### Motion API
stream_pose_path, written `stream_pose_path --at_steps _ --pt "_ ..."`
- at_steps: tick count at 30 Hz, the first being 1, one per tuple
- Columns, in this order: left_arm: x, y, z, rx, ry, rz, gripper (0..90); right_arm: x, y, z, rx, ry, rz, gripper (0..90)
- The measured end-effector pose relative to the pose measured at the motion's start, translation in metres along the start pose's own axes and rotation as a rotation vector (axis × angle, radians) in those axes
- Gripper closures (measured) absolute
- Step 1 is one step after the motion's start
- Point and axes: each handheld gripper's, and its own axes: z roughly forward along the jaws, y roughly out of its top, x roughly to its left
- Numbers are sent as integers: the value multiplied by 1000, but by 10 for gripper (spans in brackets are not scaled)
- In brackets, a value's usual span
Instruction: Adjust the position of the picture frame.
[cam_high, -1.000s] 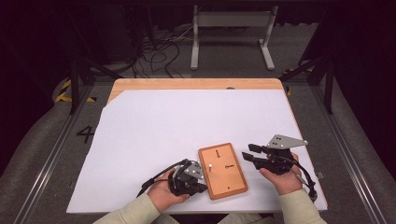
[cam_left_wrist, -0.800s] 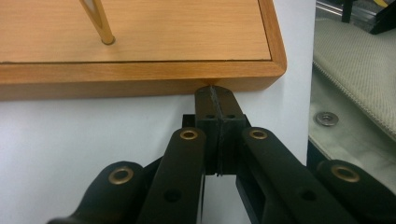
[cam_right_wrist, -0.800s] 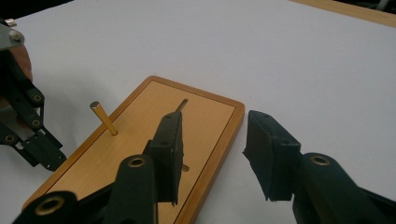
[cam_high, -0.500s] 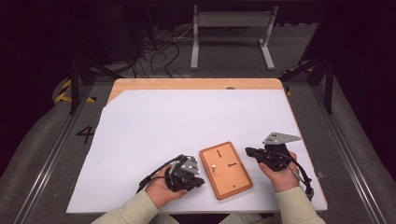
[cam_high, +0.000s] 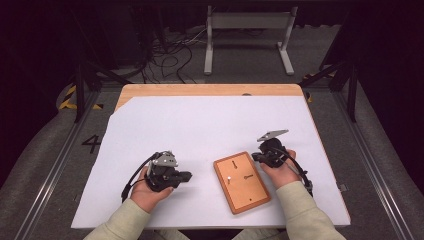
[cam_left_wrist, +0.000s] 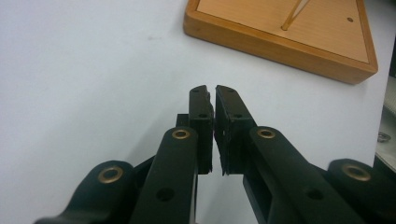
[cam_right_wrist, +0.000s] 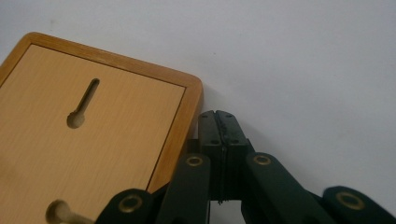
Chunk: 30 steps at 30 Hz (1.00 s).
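Two grippers, one board, and neither has hold of it. The board lies flat near the front edge of the white sheet, a little to my right, turned slightly askew. My right gripper sits just beside its far right corner; in the right gripper view the jaws are pressed tight together with nothing between them, tips right at the rim, whether touching I cannot tell. That view shows a keyhole slot cut into the board's face, and the high view shows a small white peg standing on it. My left gripper rests on the sheet, well apart from the board, pointing toward it. Its jaws are almost closed, only a thin slit between them, holding nothing.

Progress, as I judge it: barely begun. The board is not lifted or gripped. With closed tips at the corner, I read this as a nudge or a squaring-up, and the left is waiting to brace the other side. Everything of the actual handling is left to do.
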Motion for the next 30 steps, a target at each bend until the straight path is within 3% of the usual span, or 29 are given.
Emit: stream_pose_path --at_steps 2,4,6,10,16,23,26,30 --pt "0 -1 -2 -6 5 -7 853 4 6 8 41 -21 -15 900" --pt "0 -3 -4 1 4 -6 853 4 8 9 45 -25 -21 900" --pt "-1 -4 -4 8 2 -7 848 4 11 10 33 10 -14 900" --pt "-2 -5 -4 13 0 -11 847 12 19 17 31 26 -36 900" --pt "0 -7 -4 17 -2 -13 847 35 40 33 38 74 -94 900" --pt "2 -9 -5 14 -8 -31 848 67 61 51 42 81 -204 900" --pt "4 -9 -5 10 -4 -27 846 72 63 46 -1 62 -208 900" --pt "10 -11 -8 -1 2 -44 844 68 54 22 -44 109 -191 900"
